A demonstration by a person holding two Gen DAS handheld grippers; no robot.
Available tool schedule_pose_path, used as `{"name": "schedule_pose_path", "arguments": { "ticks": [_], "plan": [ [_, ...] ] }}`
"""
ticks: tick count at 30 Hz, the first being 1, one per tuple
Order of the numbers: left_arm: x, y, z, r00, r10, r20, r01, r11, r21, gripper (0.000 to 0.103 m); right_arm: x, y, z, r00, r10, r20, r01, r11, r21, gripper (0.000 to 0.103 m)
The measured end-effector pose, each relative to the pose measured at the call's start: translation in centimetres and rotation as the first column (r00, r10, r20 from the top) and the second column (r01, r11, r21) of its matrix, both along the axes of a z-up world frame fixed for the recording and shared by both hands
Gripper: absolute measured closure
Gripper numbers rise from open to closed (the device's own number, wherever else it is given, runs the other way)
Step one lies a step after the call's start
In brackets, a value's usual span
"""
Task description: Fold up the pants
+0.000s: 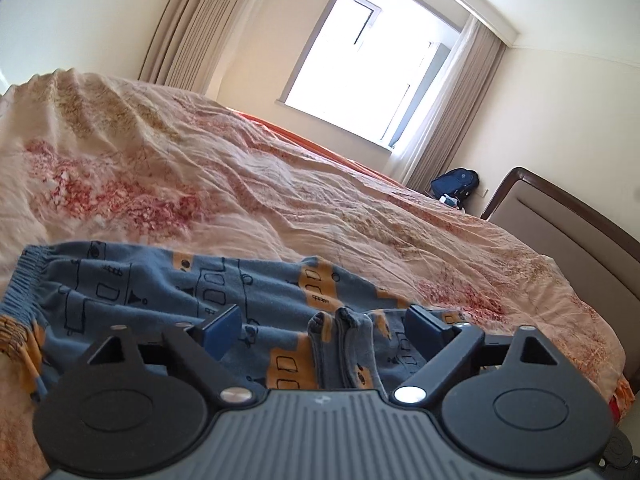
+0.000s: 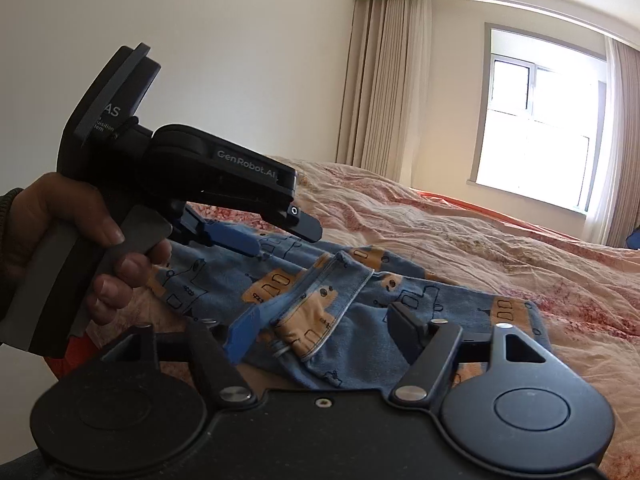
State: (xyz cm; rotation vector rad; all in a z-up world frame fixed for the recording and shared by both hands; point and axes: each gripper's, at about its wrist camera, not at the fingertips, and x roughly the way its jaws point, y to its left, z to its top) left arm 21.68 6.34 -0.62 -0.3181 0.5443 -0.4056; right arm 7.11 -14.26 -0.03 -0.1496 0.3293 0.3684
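Note:
Small blue pants [image 1: 160, 292] with orange and black prints lie on the bed, elastic waistband [image 1: 24, 280] at the left. My left gripper [image 1: 320, 324] is open just above the fabric, its jaws either side of a bunched ridge of cuffs [image 1: 344, 344]. In the right wrist view the pants [image 2: 360, 304] lie in front, a leg hem [image 2: 320, 312] folded up between the jaws of my open right gripper [image 2: 320, 328]. The left gripper [image 2: 240, 236], held in a hand [image 2: 72, 232], hovers over the pants at the left.
The bed has a wrinkled cream and red floral cover [image 1: 240, 184]. A headboard [image 1: 568, 240] stands at the right. A dark backpack [image 1: 456, 184] sits on the floor by the curtained window [image 1: 372, 64]. The bed's near edge is just below the grippers.

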Motion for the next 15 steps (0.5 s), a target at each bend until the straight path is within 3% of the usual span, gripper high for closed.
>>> {"name": "schedule_pose_path", "arguments": {
  "ticks": [4,6,10,14,15],
  "plan": [
    [0.2,-1.1,0.2,0.999,-0.041,-0.007,0.041,0.999,0.01,0.005,-0.2,-0.3,0.3,0.999,0.014,0.033,-0.015,1.0,0.01,0.012],
    [0.6,-1.5,0.1,0.997,-0.078,-0.024,0.078,0.997,-0.002,0.006,-0.1,0.2,-0.1,1.0,0.001,0.031,0.0,0.999,-0.034,0.013],
    [1.7,-2.4,-0.2,0.987,-0.152,-0.058,0.15,0.988,-0.025,0.019,0.5,1.6,-1.2,0.999,-0.003,0.033,0.008,0.99,-0.144,0.037],
    [2.0,-3.6,-0.6,0.979,-0.18,-0.096,0.184,0.982,0.04,0.032,0.7,2.3,-1.9,0.999,0.039,0.003,-0.038,0.986,-0.159,0.063],
    [2.0,-3.7,-0.8,0.978,-0.182,-0.103,0.188,0.981,0.048,0.032,0.8,2.5,-2.1,0.999,0.043,-0.005,-0.043,0.985,-0.165,0.065]
  ]
}}
